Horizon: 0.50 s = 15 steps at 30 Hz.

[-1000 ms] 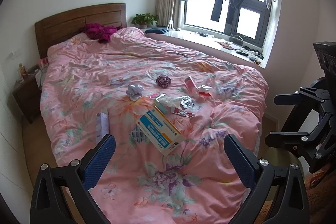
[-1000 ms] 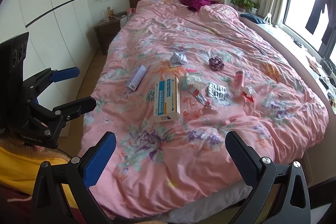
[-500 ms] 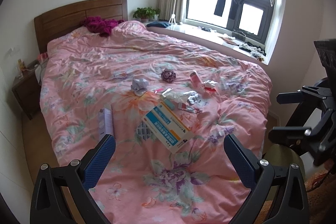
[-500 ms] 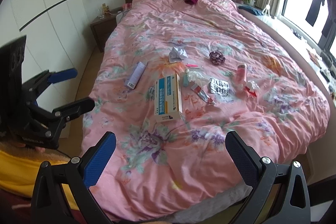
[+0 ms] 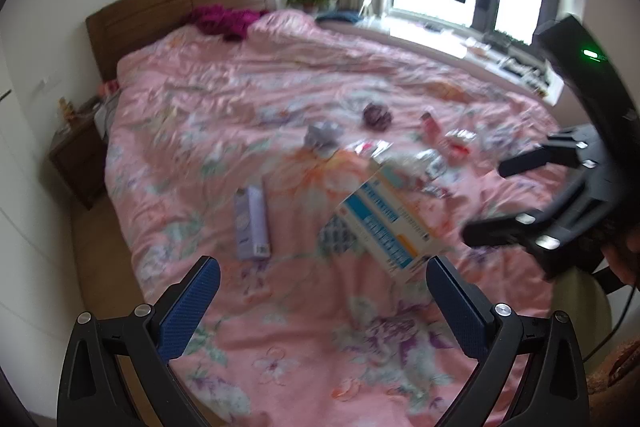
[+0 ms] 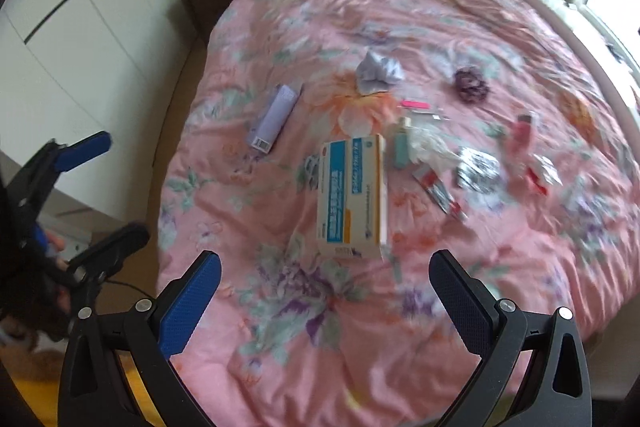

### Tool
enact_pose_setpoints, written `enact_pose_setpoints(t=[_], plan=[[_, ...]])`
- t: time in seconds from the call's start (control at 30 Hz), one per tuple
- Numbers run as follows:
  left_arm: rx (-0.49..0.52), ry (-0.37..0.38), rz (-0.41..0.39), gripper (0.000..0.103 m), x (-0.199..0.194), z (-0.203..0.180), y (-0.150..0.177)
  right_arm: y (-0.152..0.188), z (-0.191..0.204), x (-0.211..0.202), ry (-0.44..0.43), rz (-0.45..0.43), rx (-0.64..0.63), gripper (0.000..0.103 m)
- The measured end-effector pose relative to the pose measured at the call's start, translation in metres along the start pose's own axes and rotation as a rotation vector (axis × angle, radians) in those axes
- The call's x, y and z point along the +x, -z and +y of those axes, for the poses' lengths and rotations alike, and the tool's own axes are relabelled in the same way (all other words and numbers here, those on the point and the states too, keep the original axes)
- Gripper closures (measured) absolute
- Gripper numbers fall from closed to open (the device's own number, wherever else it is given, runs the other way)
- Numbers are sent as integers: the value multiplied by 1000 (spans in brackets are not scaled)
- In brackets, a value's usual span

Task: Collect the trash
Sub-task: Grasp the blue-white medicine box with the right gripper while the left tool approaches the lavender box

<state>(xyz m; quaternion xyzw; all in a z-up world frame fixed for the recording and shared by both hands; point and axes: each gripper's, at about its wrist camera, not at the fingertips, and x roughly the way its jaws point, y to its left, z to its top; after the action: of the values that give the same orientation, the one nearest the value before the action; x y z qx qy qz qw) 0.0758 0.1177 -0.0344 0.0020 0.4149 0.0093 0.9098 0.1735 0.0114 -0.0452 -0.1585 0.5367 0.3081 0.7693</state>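
Observation:
Trash lies scattered on a pink floral bed [image 5: 304,307] [image 6: 320,327]. A white and blue medicine box [image 5: 388,227] [image 6: 352,199] lies nearest. A lilac box [image 5: 252,217] [image 6: 276,119] lies to its left. Crumpled paper [image 5: 322,137] [image 6: 376,71], a silver blister pack [image 6: 476,169], a small tube [image 6: 440,191], a pink bottle [image 5: 430,125] [image 6: 522,135] and a dark scrunchie [image 5: 376,115] [image 6: 472,83] lie beyond. My left gripper [image 5: 324,303] is open and empty above the bed's near end. My right gripper [image 6: 326,301] is open and empty, just short of the medicine box.
A wooden headboard [image 5: 180,3] and magenta cloth [image 5: 224,21] are at the far end. A nightstand [image 5: 76,163] stands left of the bed. A window sill with clutter [image 5: 500,55] runs along the right. White wardrobe doors [image 6: 80,7] are on the left.
Both grippers have moved forward and lower toward the trash on the bed. The medicine box now looms larger and closer. Both stay open.

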Motion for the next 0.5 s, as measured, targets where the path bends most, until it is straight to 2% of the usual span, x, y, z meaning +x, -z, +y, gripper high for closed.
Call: enact_pose_setpoints(t=[0.2,0.33,0.5], plan=[[-57,-68,102,0,30,2,-1,-33,-32,80,-51,139,78,0],[-101,-86,145,0,43,1,1,-38,-34,119,-91,202,107,0],[-128,-96,179,0,56,-1,6,-36,-35,158,-66,282,161,5]])
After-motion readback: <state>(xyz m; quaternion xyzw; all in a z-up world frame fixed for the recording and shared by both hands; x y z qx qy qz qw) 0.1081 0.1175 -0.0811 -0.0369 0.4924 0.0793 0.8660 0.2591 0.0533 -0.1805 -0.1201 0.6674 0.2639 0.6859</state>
